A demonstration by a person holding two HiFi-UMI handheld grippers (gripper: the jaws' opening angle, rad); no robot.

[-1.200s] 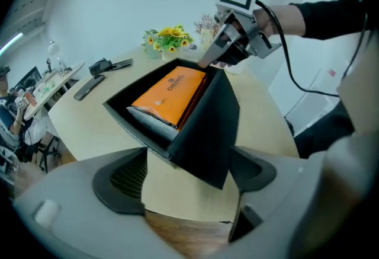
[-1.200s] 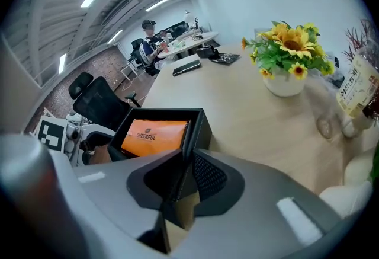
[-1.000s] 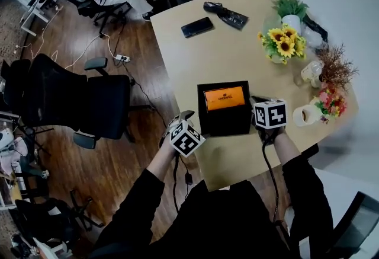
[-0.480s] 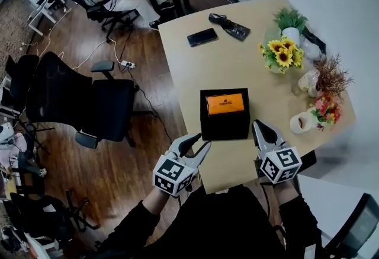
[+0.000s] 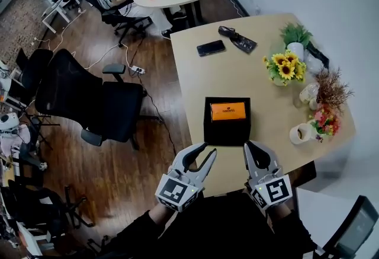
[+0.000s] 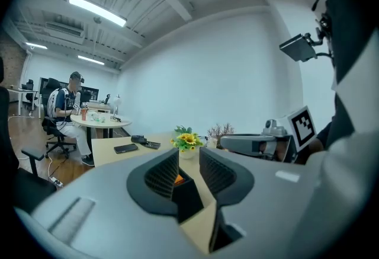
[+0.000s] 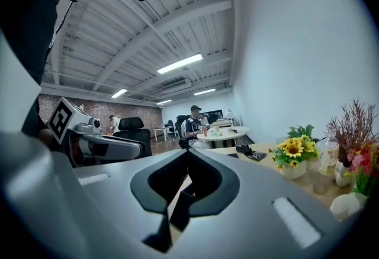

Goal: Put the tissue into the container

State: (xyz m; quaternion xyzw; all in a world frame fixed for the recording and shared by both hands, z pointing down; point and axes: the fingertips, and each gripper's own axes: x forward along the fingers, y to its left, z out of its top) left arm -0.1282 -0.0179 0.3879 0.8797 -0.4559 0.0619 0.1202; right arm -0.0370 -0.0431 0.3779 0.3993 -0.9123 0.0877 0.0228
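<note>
So, head view: black container [image 5: 227, 136] sits mid-counter [image 5: 237, 77] with an orange pack [image 5: 228, 111] lying flat inside. It looks like the tissue, though the print is too small to confirm. Left hand-held gripper [image 5: 207, 152] and right hand-held gripper [image 5: 254, 148] hang at the near edge of the counter, both apart from the container. Sunflowers [image 5: 283, 68] and mug [image 5: 299, 133] stand off to the right, well apart from it.

Left gripper view: left hand-held gripper [image 6: 188, 154] is narrow, jaws practically together with only a thin slit, and empty. Container [image 6: 188, 195] and a sliver of orange pack [image 6: 177, 179] show beyond the slit, not touched.

Right gripper view: right hand-held gripper [image 7: 188, 152] has its jaw tips meeting and holds nothing.

Risk: low, the task looks done. A careless forward swing of either gripper could knock the container and shift it. If the pack is not fully seated, a bump could tip it out.

Versus a second ago: both grippers flanked the container with the left one wide. Now both are pulled back toward the body and the left has closed. Container and pack appear unmoved on the counter.
</note>
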